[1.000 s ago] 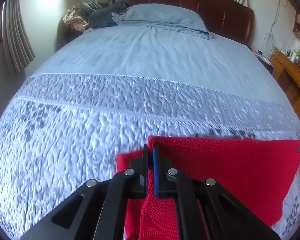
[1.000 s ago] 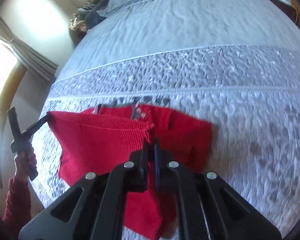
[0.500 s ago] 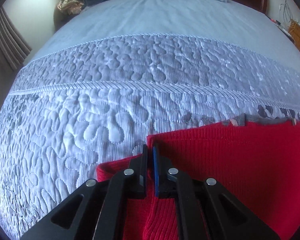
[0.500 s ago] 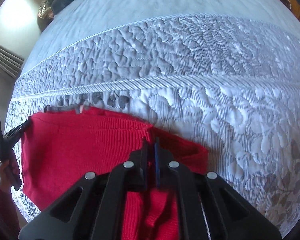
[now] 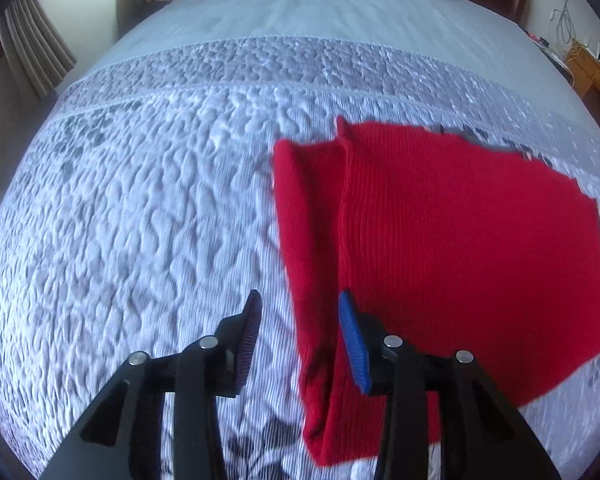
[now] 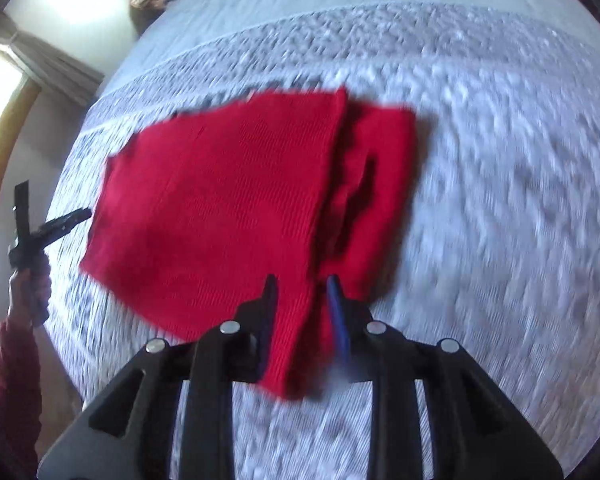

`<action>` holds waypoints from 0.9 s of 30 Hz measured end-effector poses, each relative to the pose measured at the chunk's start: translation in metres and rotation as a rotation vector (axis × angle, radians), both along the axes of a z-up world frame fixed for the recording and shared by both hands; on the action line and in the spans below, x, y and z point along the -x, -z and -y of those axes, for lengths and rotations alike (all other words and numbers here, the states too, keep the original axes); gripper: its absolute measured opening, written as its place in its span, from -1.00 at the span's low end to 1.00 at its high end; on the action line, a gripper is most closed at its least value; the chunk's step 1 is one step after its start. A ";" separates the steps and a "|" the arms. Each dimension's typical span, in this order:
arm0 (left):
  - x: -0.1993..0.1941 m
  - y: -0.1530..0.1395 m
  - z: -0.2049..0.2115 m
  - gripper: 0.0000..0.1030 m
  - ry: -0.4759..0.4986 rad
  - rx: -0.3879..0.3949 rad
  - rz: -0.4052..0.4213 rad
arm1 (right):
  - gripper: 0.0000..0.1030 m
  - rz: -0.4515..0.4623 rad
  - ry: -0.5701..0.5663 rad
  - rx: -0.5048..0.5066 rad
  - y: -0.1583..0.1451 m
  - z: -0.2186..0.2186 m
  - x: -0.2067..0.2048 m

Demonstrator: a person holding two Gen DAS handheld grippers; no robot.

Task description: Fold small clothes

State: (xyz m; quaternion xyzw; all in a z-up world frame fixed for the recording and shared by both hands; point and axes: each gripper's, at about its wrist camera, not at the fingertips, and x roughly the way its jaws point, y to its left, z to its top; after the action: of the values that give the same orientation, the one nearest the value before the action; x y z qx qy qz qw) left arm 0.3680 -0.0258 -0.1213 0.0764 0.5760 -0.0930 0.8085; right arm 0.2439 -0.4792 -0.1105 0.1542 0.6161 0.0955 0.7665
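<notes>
The left gripper (image 5: 300, 316) stands with jaws apart, having just been opening, over the red knit garment (image 5: 440, 248) (its folded edge lies between them, unpressed). The right gripper (image 6: 300, 292) has likewise been opening, clear of the cloth, which lies folded on the quilted bedspread (image 5: 140, 220).

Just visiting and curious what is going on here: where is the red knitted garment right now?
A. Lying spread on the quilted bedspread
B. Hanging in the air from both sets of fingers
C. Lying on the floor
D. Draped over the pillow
A: the red knitted garment lies flat on the quilted bedspread, and both the left gripper and the right gripper stand open, pressing on nothing.
</notes>
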 end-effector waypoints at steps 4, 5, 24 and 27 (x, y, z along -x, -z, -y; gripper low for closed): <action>0.042 0.001 -0.015 -0.21 -0.005 0.037 -0.020 | -0.48 -0.024 -0.028 -0.033 0.004 -0.017 0.041; 0.045 0.004 -0.015 -0.21 0.000 0.040 -0.026 | -0.46 -0.028 -0.030 -0.032 0.006 -0.021 0.045; 0.056 0.034 -0.006 -0.75 0.013 0.060 -0.116 | -1.00 -0.100 -0.060 -0.036 0.023 -0.026 0.072; 0.058 0.027 -0.011 -0.46 -0.015 0.100 -0.123 | -0.79 -0.076 0.016 -0.126 0.022 -0.011 0.074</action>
State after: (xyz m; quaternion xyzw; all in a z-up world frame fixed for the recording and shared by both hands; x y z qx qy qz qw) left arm 0.3101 -0.0146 -0.1485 0.0257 0.6199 -0.1204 0.7750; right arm 0.1700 -0.4686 -0.1328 0.2106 0.6365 0.1218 0.7319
